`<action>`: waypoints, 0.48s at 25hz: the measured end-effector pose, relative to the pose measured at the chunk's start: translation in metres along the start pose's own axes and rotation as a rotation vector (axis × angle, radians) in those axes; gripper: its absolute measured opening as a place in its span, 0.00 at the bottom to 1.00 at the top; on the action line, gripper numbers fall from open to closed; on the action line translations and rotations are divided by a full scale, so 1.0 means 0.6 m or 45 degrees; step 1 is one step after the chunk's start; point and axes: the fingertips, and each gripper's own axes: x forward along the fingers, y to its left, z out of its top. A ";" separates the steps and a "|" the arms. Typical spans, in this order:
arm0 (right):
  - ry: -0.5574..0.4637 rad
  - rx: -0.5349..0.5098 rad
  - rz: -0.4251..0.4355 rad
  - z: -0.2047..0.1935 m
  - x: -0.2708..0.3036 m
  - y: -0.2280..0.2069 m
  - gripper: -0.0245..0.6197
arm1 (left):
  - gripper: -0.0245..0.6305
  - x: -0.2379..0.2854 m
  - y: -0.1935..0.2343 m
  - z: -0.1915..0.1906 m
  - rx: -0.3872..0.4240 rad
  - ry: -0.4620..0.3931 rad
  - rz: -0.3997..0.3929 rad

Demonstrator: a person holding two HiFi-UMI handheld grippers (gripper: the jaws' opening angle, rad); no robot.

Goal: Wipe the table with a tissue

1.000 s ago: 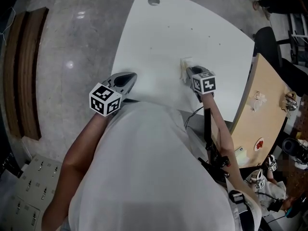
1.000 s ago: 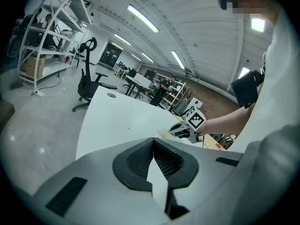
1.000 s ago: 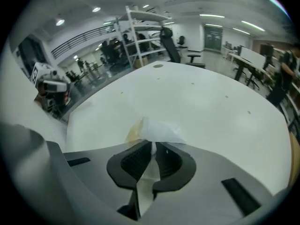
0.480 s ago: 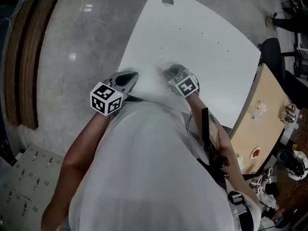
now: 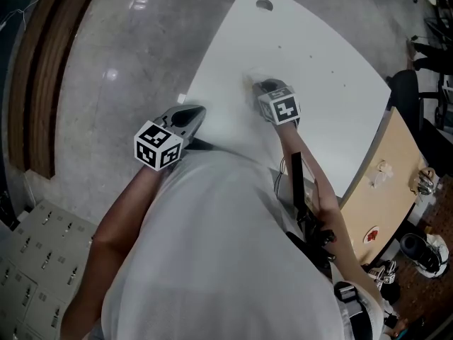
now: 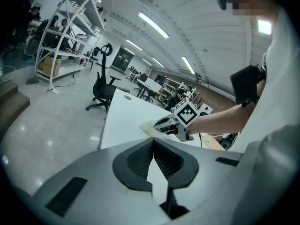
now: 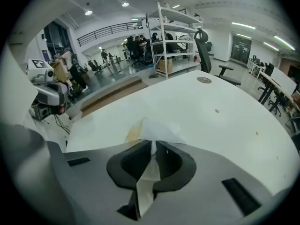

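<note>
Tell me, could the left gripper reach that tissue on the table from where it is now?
Probably yes. Only bare table lies between the left gripper and the tissue. But the right gripper has its fingers shut on the tissue, so it isn't free to take.

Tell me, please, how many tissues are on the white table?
1: the crumpled white paper tissue, clamped in the right gripper's fingers, on the white table. More could be hidden behind the person's torso.
</note>
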 end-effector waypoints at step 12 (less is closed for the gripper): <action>0.049 -0.141 0.074 0.086 0.049 0.011 0.08 | 0.05 -0.010 0.013 -0.001 -0.017 0.001 0.015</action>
